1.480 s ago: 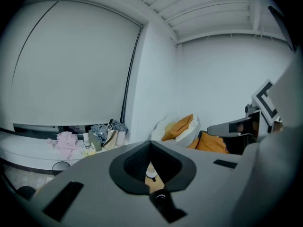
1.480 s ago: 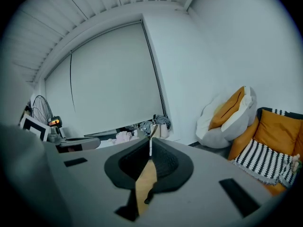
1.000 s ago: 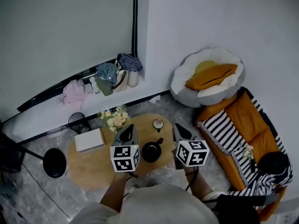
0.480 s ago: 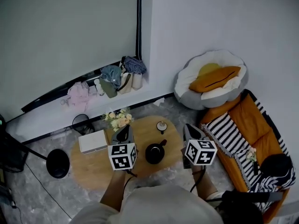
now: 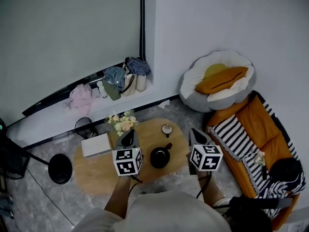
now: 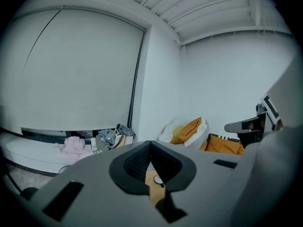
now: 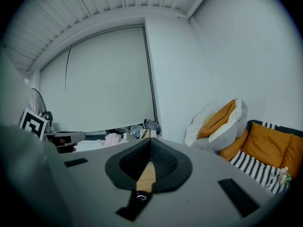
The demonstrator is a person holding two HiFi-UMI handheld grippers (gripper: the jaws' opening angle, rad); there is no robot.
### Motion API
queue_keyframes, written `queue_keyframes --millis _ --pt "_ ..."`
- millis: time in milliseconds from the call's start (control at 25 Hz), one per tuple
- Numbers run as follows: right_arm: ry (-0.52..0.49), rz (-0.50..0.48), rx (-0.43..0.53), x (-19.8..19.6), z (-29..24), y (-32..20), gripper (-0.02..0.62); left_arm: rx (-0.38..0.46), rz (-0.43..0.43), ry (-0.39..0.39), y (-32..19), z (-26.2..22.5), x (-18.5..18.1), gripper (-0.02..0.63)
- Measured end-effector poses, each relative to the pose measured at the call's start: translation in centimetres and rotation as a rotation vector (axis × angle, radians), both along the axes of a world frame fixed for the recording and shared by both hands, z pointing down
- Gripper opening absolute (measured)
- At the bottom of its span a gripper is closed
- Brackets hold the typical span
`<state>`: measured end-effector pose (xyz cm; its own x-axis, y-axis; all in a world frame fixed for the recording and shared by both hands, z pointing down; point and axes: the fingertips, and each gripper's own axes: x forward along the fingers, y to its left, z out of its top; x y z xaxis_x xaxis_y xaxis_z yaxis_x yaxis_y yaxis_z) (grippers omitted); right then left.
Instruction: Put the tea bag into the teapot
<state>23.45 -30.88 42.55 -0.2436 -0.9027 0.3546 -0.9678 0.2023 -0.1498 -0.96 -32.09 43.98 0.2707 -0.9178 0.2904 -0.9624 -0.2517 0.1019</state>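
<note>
A black teapot (image 5: 160,157) stands on the round wooden table (image 5: 99,175), with a small round white cup (image 5: 167,129) behind it. I cannot make out the tea bag itself. My left gripper (image 5: 129,135) hovers just left of the teapot, jaws shut on nothing; its own view shows the left gripper (image 6: 150,144) closed, with the cup (image 6: 157,179) below. My right gripper (image 5: 195,134) hangs to the right of the teapot, past the table's edge. It too is shut and empty, and the right gripper (image 7: 150,141) points at the far wall.
A white box (image 5: 94,145) and a bunch of flowers (image 5: 121,123) sit on the table's left and back. A black stool (image 5: 60,168) stands left of the table. An orange sofa (image 5: 258,124) with a striped blanket (image 5: 236,138) lies right, and a round floor cushion (image 5: 217,79) behind.
The right gripper has shifted right, away from the teapot and off the table's edge. The head view has swung a little. The left gripper has barely moved.
</note>
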Motion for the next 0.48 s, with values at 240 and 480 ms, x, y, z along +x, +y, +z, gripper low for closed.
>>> queue_keyframes --millis 240,480 --pt "0.001 0.008 -0.006 0.03 -0.03 0.17 0.034 0.008 -0.005 0.013 -0.02 -0.31 -0.01 0.017" --pt "0.010 0.010 -0.006 -0.26 -0.02 0.48 0.034 0.005 -0.006 0.023 0.31 -0.09 -0.07 0.017"
